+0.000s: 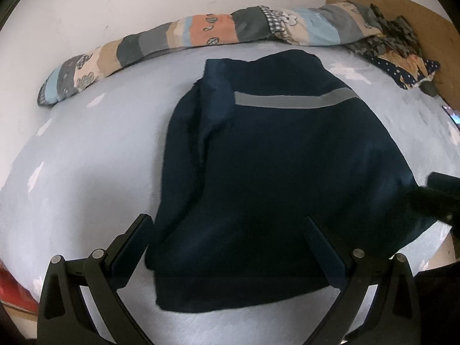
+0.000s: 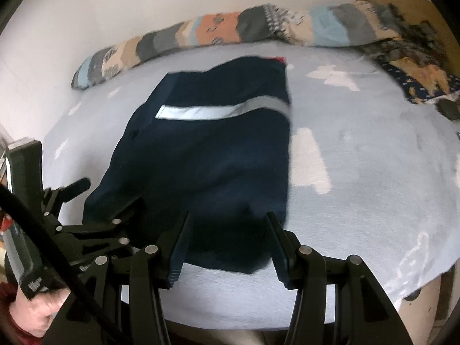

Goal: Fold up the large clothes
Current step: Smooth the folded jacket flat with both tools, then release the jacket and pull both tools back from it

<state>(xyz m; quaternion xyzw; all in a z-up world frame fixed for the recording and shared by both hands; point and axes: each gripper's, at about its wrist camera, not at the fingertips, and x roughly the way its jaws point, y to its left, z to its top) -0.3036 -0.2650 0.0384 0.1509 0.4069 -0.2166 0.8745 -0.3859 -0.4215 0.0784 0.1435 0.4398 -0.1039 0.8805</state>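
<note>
A navy garment (image 1: 273, 172) with a grey reflective stripe (image 1: 290, 100) lies folded into a rough rectangle on the pale blue bed cover (image 1: 86, 158). My left gripper (image 1: 227, 230) hovers over its near hem, open wide, with the cloth lying below the fingers and not pinched. In the right wrist view the same garment (image 2: 207, 158) shows its stripe (image 2: 221, 110). My right gripper (image 2: 227, 221) is open over the near right corner, and its pads do not press the cloth. The left gripper (image 2: 103, 201) appears at the garment's left edge, held by a hand (image 2: 31, 313).
A rolled patchwork quilt (image 1: 201, 34) runs along the white wall at the far side of the bed. Dark patterned cloth (image 1: 402, 57) is piled at the far right against a wooden headboard (image 1: 431, 23). The bed's near edge (image 2: 417, 287) drops off at the right.
</note>
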